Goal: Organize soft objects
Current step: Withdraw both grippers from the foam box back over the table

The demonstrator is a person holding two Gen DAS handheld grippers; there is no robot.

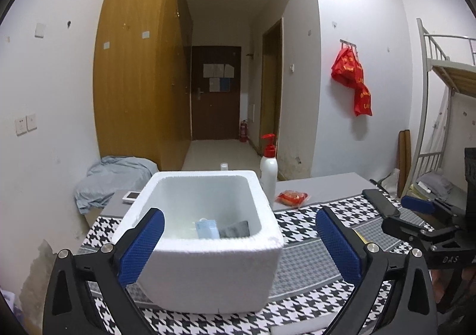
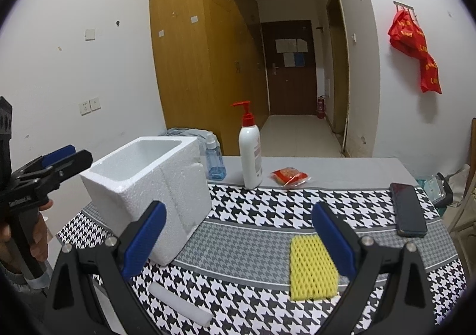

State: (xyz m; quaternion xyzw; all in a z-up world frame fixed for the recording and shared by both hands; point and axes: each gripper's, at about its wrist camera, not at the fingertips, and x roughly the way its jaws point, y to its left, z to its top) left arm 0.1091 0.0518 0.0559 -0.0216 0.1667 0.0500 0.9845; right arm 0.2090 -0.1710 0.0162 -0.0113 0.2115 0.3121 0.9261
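Note:
A white foam box (image 1: 205, 248) stands on the houndstooth tablecloth, also in the right wrist view (image 2: 148, 186). Inside it lie a blue face mask (image 1: 206, 228) and a grey cloth (image 1: 235, 228). My left gripper (image 1: 238, 245) is open and empty, its blue pads either side of the box's near wall. A yellow foam net sleeve (image 2: 312, 269) lies flat on the cloth. My right gripper (image 2: 238, 241) is open and empty, its right finger just beside the sleeve. A white foam stick (image 2: 181, 303) lies near the front edge.
A white pump bottle (image 2: 250, 153), a blue spray bottle (image 2: 214, 161) and a red snack packet (image 2: 290, 177) stand behind the cloth. A black phone (image 2: 408, 208) lies at the right. The right gripper also shows at the right of the left wrist view (image 1: 422, 216).

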